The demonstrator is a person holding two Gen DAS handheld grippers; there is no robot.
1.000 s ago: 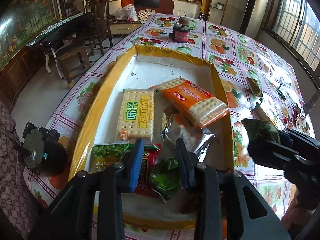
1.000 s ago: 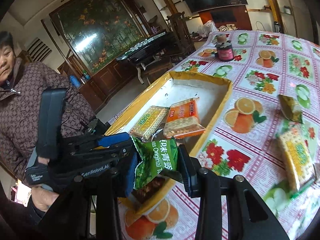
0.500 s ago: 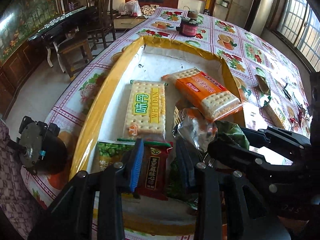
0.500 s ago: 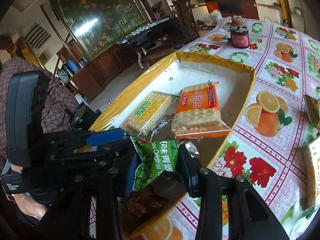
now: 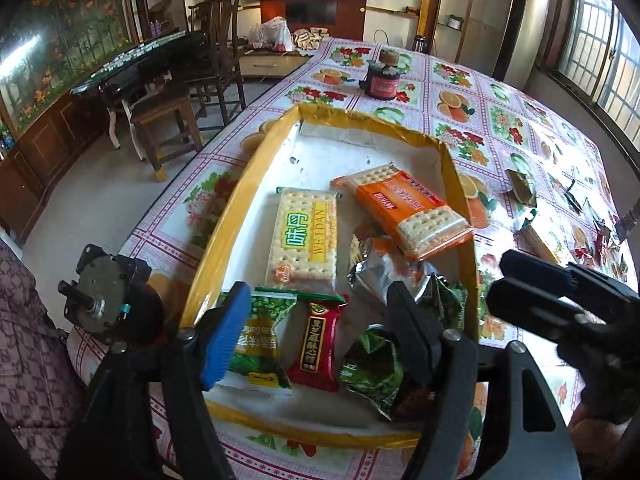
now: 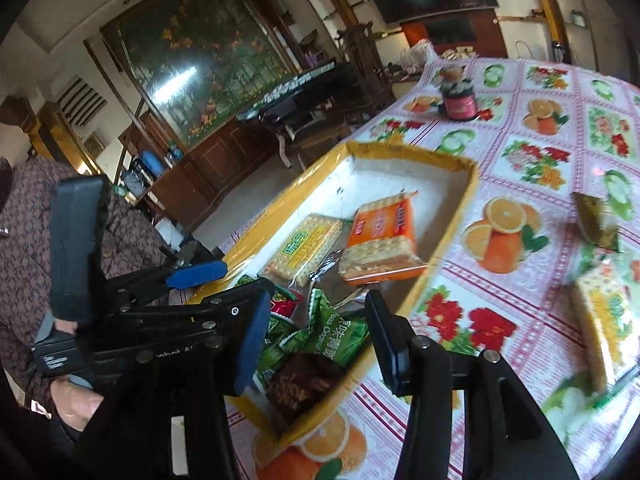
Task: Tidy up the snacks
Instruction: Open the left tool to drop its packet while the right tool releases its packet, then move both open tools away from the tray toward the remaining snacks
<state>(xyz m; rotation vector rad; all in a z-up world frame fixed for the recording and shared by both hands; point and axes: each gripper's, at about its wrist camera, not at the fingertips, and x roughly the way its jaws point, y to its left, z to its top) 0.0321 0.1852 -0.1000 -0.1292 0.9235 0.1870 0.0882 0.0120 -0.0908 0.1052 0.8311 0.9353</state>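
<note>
A yellow-rimmed box (image 5: 224,240) (image 6: 452,232) on the table holds a yellow cracker pack (image 5: 304,236), an orange cracker pack (image 5: 404,208) (image 6: 380,236), a silver wrapper (image 5: 380,268), a red bar (image 5: 316,344) and green pea packets. My left gripper (image 5: 316,336) is open and empty over the box's near end. My right gripper (image 6: 316,352) is open, with a green pea packet (image 6: 336,336) (image 5: 372,364) lying loose in the box below it. The right gripper also shows in the left wrist view (image 5: 560,292).
Outside the box to the right lie a yellow cracker pack (image 6: 604,316), a small green packet (image 6: 596,224) (image 5: 520,188) and several more wrappers (image 5: 592,220). A dark red jar (image 5: 383,80) (image 6: 458,100) stands at the far end. Chairs stand to the left.
My right gripper has opened and let go of the green pea packet, which now lies in the box's near end. My left gripper has opened wider and stays over the box.
</note>
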